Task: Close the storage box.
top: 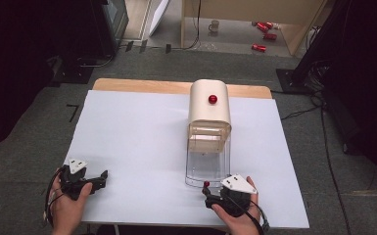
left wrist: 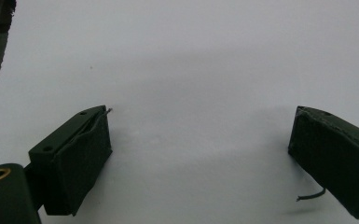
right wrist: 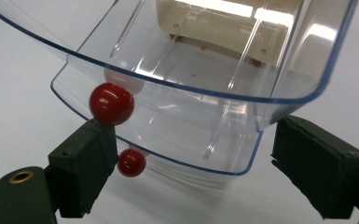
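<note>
A cream box (top: 209,110) with a red knob (top: 212,99) on top stands right of the table's middle. A clear plastic tray (top: 207,164) sticks out of its front toward me, with a second red knob (top: 206,184) at its near edge. My right gripper (top: 208,197) is open just in front of that edge. In the right gripper view its jaws (right wrist: 196,140) straddle the clear tray's rim (right wrist: 224,95), and the red knob (right wrist: 112,103) sits right above the left jaw. A smaller red ball shape (right wrist: 131,163) shows below it. My left gripper (top: 102,180) (left wrist: 200,126) rests open over bare table.
The white table top (top: 137,142) has a wooden strip (top: 142,85) along its far edge. On the floor beyond the table lie red cans (top: 264,29) and a mug (top: 214,25). Dark equipment stands at both sides.
</note>
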